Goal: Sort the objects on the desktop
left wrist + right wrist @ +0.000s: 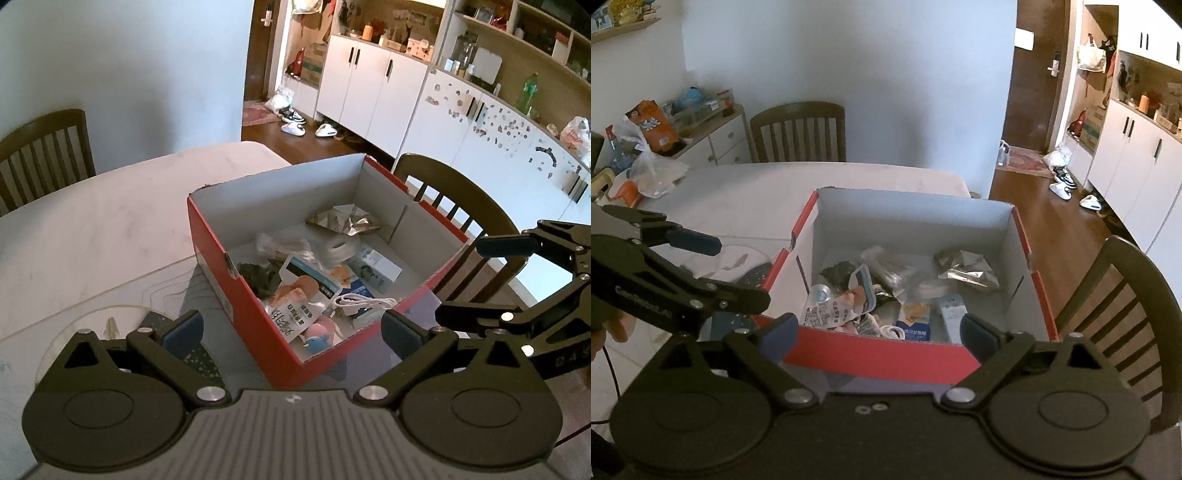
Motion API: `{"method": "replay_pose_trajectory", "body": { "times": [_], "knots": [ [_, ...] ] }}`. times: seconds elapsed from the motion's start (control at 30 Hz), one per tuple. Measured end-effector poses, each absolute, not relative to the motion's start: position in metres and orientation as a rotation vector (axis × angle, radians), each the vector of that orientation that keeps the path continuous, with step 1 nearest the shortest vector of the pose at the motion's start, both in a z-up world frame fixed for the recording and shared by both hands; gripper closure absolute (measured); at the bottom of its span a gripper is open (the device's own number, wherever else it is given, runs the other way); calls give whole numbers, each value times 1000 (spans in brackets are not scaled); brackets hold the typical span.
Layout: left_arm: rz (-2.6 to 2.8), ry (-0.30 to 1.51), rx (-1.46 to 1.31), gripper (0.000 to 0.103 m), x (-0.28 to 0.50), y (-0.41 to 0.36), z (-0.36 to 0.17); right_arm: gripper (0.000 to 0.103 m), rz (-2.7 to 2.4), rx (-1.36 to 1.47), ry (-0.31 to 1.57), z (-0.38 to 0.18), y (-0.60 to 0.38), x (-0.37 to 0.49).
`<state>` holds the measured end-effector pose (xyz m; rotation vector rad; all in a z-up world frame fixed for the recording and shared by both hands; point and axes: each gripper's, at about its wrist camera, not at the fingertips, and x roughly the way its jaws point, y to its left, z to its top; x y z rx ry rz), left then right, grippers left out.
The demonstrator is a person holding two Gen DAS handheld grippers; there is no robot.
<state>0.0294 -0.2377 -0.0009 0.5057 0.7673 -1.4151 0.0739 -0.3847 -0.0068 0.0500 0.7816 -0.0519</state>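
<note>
A red cardboard box (258, 314) with a white inside is sitting open on the pale marble counter (110, 221), near its edge, and the sorted things are lying heaped in its bottom: a crumpled silver foil packet (347, 220) toward the far wall, a roll of clear tape (341, 249), a small pale blue carton (376, 269), a coiled white cable (364, 303), a printed snack pouch (295, 299), and a pink and a blue toy figure (317, 338) in the near corner. The left claw (291, 328) is hovering over the box's near corner with its blue-padded fingers spread wide, gripping nothing. The right claw (879, 328) is hanging just short of the box's near wall, its fingers likewise standing far apart and empty. A dark speckled mat (753, 277) is lying on the counter beside the box. Wooden chairs (799, 129) are standing around the counter, and white cabinets (369, 85) are lining the room beyond.
</note>
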Motion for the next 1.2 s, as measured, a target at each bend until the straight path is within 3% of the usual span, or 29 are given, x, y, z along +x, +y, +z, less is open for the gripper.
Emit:
{"method": "replay_pose_trajectory", "body": {
  "times": [1.2],
  "knots": [
    [-1444, 704, 486, 0, 26, -202, -2, 8, -100, 34, 785, -9, -359, 49]
  ]
}}
